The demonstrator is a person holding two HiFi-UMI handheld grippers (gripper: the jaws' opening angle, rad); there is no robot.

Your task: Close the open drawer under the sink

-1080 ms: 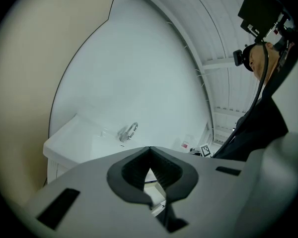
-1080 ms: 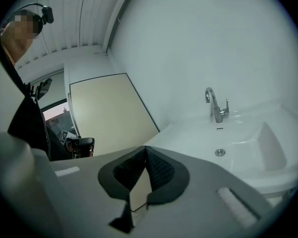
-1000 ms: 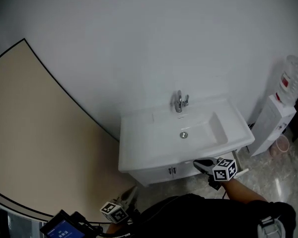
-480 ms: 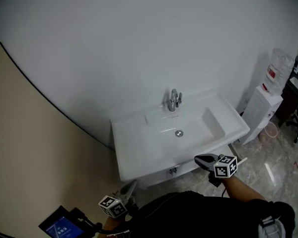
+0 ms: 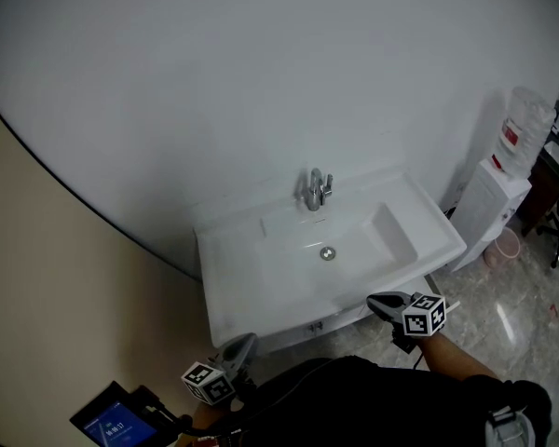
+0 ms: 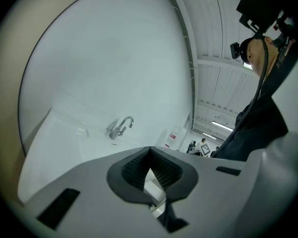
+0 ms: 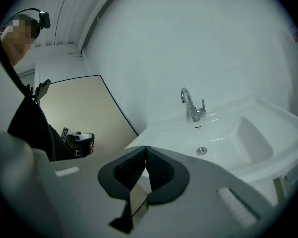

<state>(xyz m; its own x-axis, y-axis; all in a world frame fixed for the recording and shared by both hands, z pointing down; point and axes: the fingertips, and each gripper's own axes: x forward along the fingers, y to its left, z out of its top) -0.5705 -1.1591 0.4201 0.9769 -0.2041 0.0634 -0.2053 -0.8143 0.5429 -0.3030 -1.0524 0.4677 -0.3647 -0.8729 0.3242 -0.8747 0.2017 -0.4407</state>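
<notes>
A plain white wall backs the white sink (image 5: 233, 268), faucet (image 5: 315, 190) at its rear. Both my tongs are pressed together with nothing in them. The right gripper (image 5: 377, 301) hangs at the basin's front right edge; the left gripper (image 5: 242, 345) sits well apart, off the front left corner. The drawer (image 5: 452, 302) is mostly hidden beneath the rim, and I see only a pale sliver just beyond my right gripper, below it. I judge its front runs along the vanity, so the right hand is the nearer one to push it wallward.

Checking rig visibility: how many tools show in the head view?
2: left tool near the sink's front-left corner, right tool by its front edge, rightward. None seems hidden.
</notes>
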